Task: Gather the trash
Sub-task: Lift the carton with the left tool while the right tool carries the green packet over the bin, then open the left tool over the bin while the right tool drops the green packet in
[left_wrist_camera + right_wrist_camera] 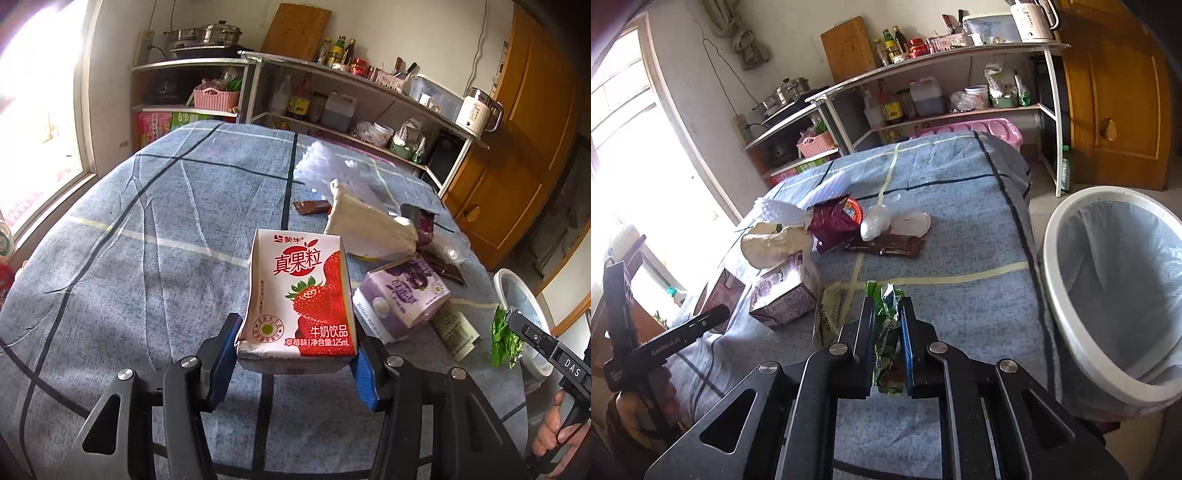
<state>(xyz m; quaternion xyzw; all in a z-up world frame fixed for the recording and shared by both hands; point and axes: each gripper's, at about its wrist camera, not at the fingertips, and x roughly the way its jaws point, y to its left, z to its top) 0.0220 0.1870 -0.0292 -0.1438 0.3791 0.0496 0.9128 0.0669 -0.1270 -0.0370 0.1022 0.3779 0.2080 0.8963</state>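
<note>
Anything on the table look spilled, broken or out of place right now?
No spill shows. The purple milk carton lies toppled on the blue checked tablecloth beside crumpled wrappers, and the dark red snack bag is torn open.

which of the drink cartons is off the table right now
The strawberry milk carton, red and white, clamped upright in the left gripper. The purple carton lies tipped over on the tablecloth.

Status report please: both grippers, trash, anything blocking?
Left hand-held gripper holds strawberry milk carton. Right hand-held gripper shut on green wrapper. Bin path clear.
</note>
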